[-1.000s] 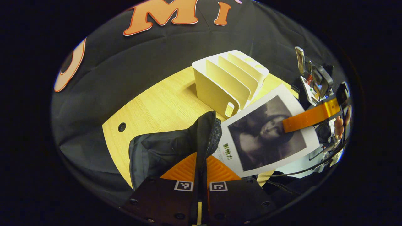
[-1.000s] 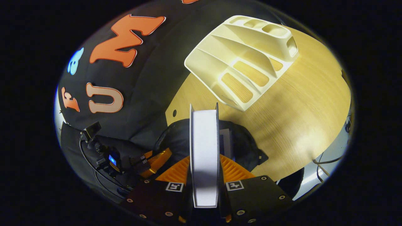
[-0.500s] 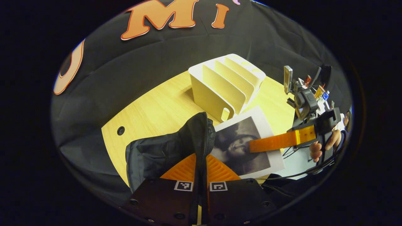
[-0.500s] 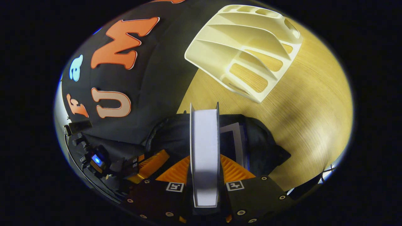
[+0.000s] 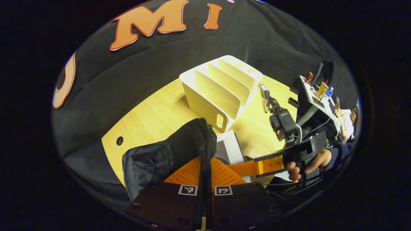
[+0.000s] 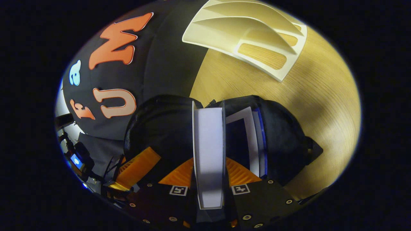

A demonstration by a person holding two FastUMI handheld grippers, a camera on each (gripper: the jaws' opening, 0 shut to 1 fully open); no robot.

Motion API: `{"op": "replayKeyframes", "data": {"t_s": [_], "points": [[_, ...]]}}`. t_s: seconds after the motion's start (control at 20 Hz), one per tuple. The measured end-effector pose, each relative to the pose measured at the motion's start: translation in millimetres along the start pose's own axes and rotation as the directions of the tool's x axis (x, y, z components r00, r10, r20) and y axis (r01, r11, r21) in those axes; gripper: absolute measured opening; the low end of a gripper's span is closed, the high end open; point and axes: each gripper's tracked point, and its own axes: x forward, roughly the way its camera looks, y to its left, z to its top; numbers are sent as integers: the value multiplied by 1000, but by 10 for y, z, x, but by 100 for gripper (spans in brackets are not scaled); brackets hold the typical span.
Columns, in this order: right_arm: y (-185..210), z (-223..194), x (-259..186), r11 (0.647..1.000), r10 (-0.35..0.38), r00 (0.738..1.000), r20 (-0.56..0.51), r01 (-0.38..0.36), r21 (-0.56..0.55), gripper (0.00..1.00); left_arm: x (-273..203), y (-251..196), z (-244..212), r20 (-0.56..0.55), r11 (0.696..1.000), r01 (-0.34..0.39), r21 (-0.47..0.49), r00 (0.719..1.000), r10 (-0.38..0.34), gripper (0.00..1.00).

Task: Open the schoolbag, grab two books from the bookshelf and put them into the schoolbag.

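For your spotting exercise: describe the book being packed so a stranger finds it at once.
Start at the wooden table, then the black schoolbag below the cream bookshelf. The book stands edge-on in the right gripper, its white pages facing you, unlike the one already inside.

Warm overhead light brightens the worktop, where soft shadows fall; the booth's cloth wall stays dim. Fisheye bending curves the edges; focus is sharp at the centre.
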Motion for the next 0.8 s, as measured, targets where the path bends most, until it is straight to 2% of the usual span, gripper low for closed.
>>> {"op": "replayKeyframes", "data": {"t_s": [0.25,0.3,0.35,0.45,0.5,0.6,0.65,0.7,0.8], "points": [[19,-12,181,1000,25,999,-39,-26,-13,35,3,-44,14,3,1000,-4,-3,1000,4,5],[12,-22,217,999,28,999,-45,-29,-14,27,8,-48,8,2,1000,-5,-5,1000,5,5],[10,-21,244,999,33,998,-50,-34,-13,35,8,-51,4,3,1000,-6,-8,1000,6,5],[7,-21,317,1000,25,998,-62,-26,-17,35,21,-52,-10,0,1000,-8,-15,1000,8,5],[-39,-28,342,1000,-5,998,-68,3,-30,36,21,-48,-14,0,1000,-10,-14,1000,10,5],[-207,-24,365,994,-86,993,-75,79,-80,45,35,-38,-40,-5,1000,-10,-13,1000,10,5],[-282,-33,351,987,-127,989,-81,118,-105,54,49,-19,-36,-5,1000,-17,-17,1000,17,5],[-380,-54,391,980,-165,982,-90,153,-128,59,65,-3,-48,-8,999,-23,-24,1000,23,5],[-425,-107,297,972,-193,973,-125,173,-157,73,79,7,-73,-11,998,-33,-49,999,32,5]]}}
